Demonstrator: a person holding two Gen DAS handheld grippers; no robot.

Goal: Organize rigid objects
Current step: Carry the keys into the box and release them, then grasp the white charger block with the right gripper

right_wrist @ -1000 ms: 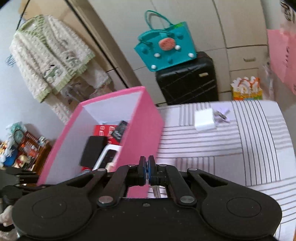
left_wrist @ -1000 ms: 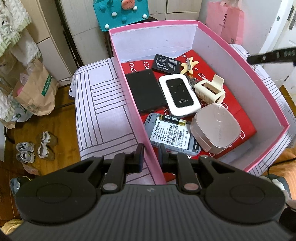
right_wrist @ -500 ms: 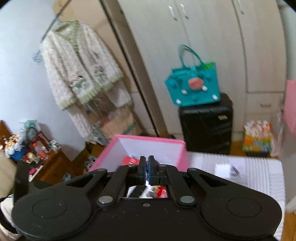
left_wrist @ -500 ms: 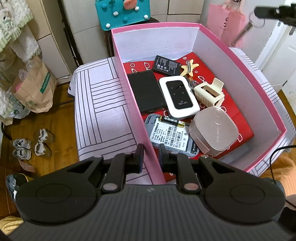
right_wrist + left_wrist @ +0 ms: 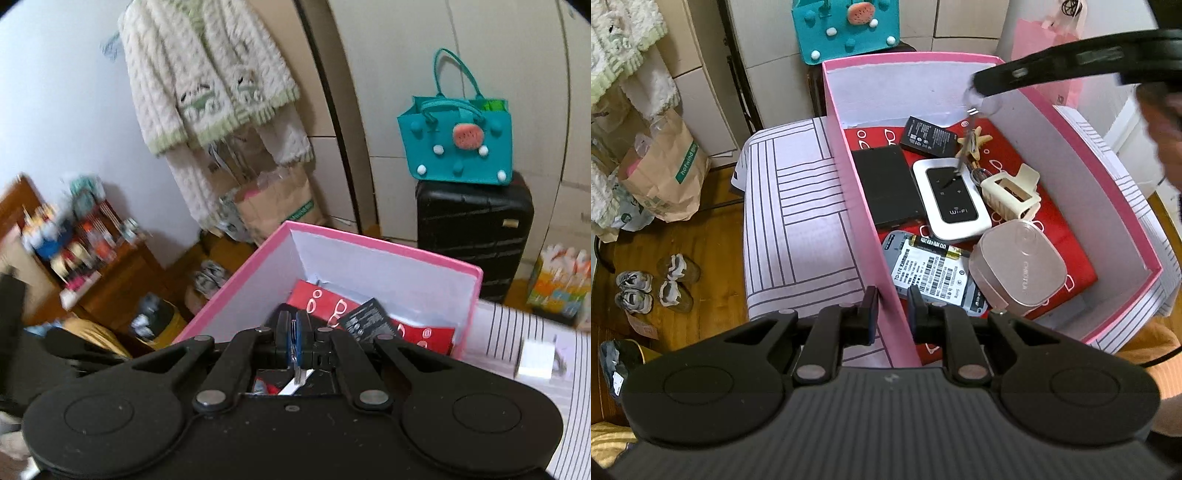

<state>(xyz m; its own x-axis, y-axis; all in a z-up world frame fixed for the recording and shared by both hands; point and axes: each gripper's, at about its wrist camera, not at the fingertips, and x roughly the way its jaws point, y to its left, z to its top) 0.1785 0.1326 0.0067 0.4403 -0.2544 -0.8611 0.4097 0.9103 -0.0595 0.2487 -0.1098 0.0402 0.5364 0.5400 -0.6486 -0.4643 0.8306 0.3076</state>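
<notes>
While the left tool (image 5: 892, 310) straddles the near left wall of the pink box (image 5: 1108, 177), one finger outside and one inside, its jaws stand only a little apart and appear to clamp that thin wall between them. Over the box hangs the right tool (image 5: 982, 83), seen from the left wrist as a dark bar reaching in from the upper right; its jaws are pressed together on a small key ring (image 5: 980, 103), from which a slim metal key dangles above the white Wi-Fi router (image 5: 951, 197). From the right wrist view the same tool (image 5: 294, 341) shows its blue pads closed on a thin sliver of metal. Inside the box, on a red patterned liner (image 5: 1082, 254), lie a black flat slab (image 5: 888, 186) along the left wall, a small black battery (image 5: 927, 136) toward the far end, a tan starfish-shaped piece (image 5: 980, 142) beside it, a cream hair claw (image 5: 1012, 190) to the right of the router, a rounded beige case (image 5: 1019, 267) near the front, and a grey device with a barcode label (image 5: 929, 273) just left of that case. The box sits on a table (image 5: 798, 221) covered with a striped white cloth, where a small white cube (image 5: 535, 360) remains outside the box, on its right
</notes>
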